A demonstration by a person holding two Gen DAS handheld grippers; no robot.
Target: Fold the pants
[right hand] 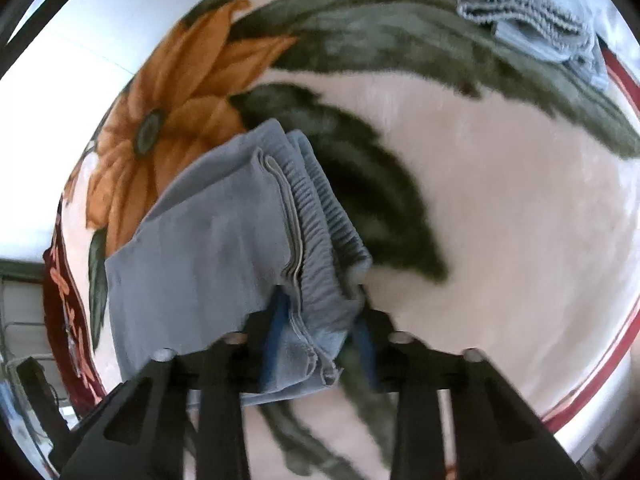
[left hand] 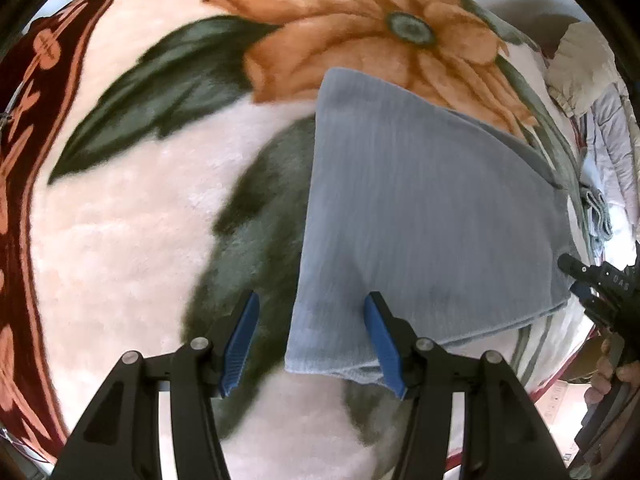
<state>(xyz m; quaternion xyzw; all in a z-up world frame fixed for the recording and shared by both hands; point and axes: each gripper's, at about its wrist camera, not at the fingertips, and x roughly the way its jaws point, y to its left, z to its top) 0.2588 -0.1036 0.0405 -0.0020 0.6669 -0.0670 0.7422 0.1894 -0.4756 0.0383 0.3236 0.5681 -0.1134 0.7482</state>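
Folded light blue pants (left hand: pixel 420 216) lie on a plush pink blanket (left hand: pixel 120 240) patterned with a large orange flower (left hand: pixel 360 32) and dark green leaves. The left gripper (left hand: pixel 312 344) hangs above one end of the pants, its blue pads spread apart and gripping nothing. At the other end, the right gripper (right hand: pixel 320 328) is clamped on the bunched elastic waistband layers of the pants. A second folded blue garment (right hand: pixel 528 16) lies well apart on the blanket, near its red edge.
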